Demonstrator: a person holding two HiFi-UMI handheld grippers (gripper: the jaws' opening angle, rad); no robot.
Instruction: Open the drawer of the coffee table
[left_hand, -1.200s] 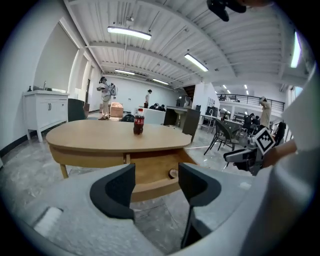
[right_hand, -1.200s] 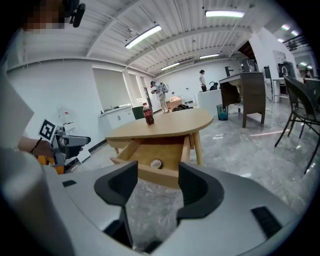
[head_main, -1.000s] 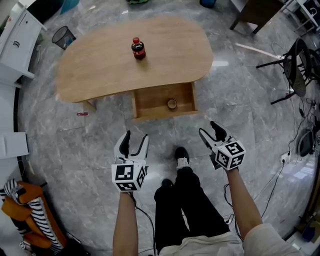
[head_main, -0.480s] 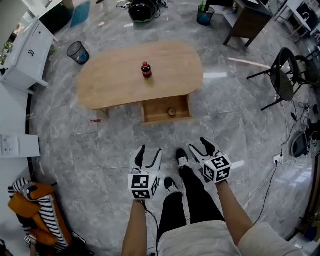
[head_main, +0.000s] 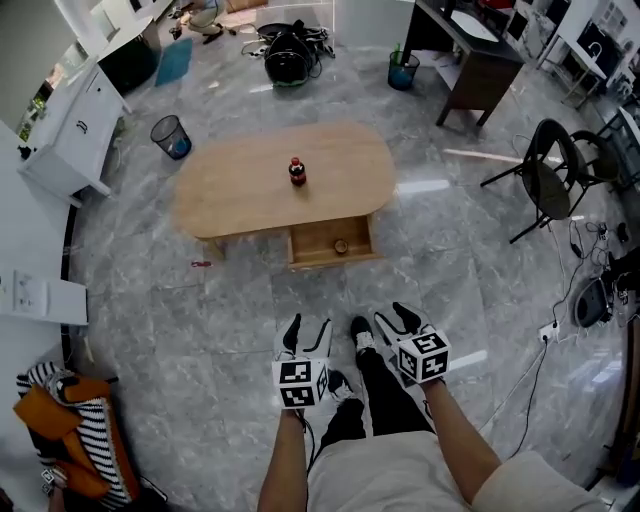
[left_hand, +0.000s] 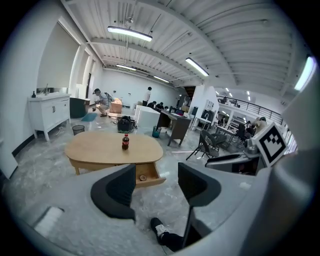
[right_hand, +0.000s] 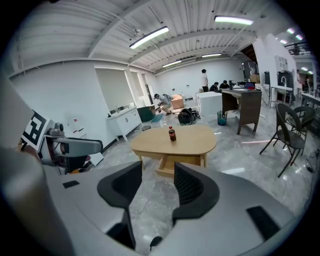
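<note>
**Drawer open, grippers well back**

An oval bench (head_main: 250, 195) of pale wood stands on a glossy grey marble floor (head_main: 180, 310) in a big workroom. Its drawer (head_main: 312, 243) juts out on the near side, and a dark bottle (head_main: 297, 171) stands on top. Well apart from the bench, the left gripper (head_main: 306, 325) has its fingers wide and empty. The right gripper (head_main: 392, 314) has just been narrowing its fingers, which are apart and empty.

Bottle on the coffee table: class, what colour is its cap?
Red. The bottle cap shows best in the left gripper view.
</note>
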